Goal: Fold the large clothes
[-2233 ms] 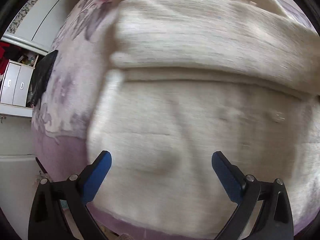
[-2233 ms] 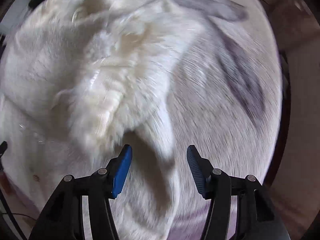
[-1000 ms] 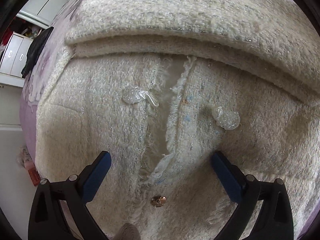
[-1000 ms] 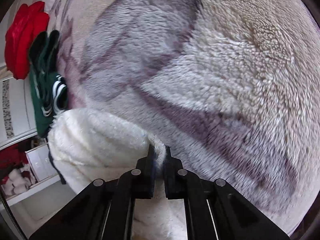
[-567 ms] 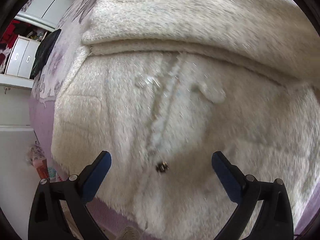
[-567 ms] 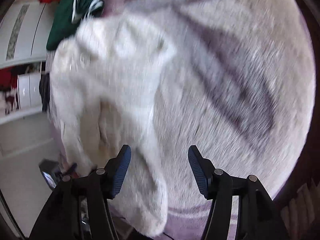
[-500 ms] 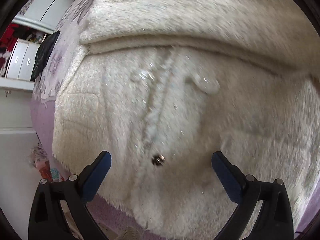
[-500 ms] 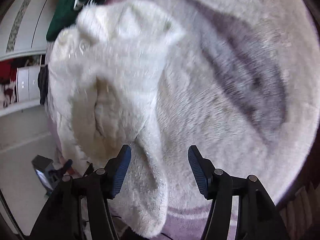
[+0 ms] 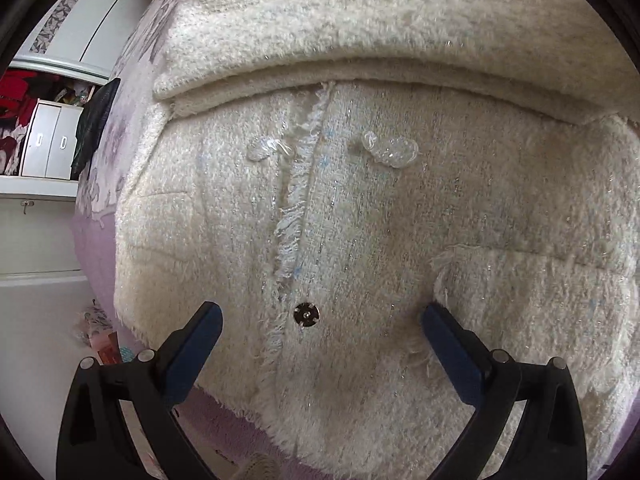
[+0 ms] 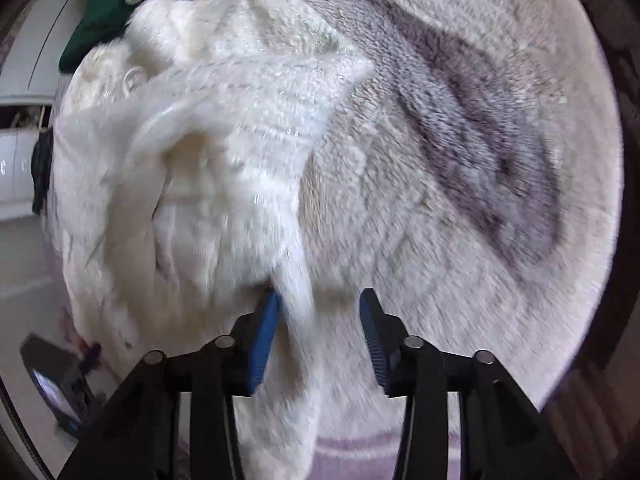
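Left view: the left gripper point(image 9: 316, 320) hangs spread and empty over the jacket point(image 9: 360, 220) at the bed's point(image 9: 96, 232) near edge, slightly farther back than before.

Right view: the right gripper point(image 10: 318, 320), having dropped the sleeve point(image 10: 296, 320), is closing around it again; this fold isn't finished.

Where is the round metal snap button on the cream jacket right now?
In the left wrist view, the snap button sits low on the cream jacket, beside the frayed front edge, between the open left gripper fingers.

Cream jacket point(image 9: 360, 220) with silver glitter threads, pale blanket point(image 10: 460, 140) with purple-grey leaf pattern, green garment point(image 10: 108, 4)
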